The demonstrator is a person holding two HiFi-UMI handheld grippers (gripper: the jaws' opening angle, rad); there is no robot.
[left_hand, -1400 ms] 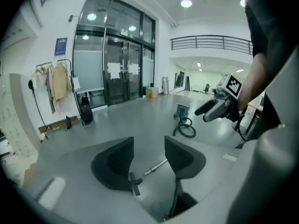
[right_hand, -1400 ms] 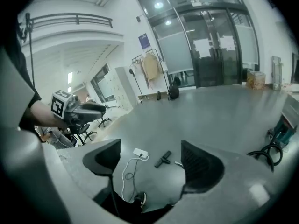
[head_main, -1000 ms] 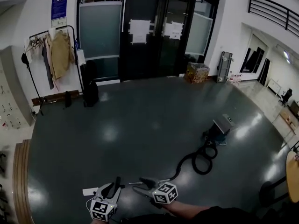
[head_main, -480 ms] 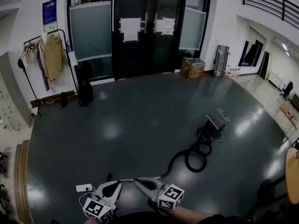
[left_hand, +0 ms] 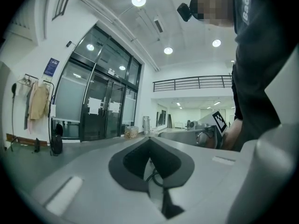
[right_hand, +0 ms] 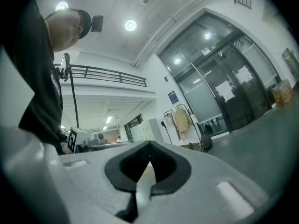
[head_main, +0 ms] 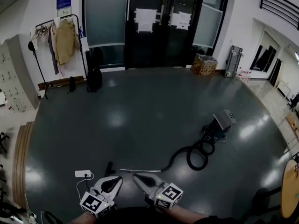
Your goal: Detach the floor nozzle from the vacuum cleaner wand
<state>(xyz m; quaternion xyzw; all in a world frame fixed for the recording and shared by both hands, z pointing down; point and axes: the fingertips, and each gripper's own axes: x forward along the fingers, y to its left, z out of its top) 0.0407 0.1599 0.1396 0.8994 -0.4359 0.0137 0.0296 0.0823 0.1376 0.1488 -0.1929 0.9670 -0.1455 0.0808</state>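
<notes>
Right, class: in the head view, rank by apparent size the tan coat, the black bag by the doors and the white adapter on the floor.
Largest: tan coat.
Then: black bag.
Smallest: white adapter, though it lies nearest the camera, so it is probably far smaller in reality.

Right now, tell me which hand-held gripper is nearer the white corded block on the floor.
Left. The left hand-held gripper hangs just right of the white corded block in the head view; the right hand-held gripper sits farther right, beyond the left one.
</notes>
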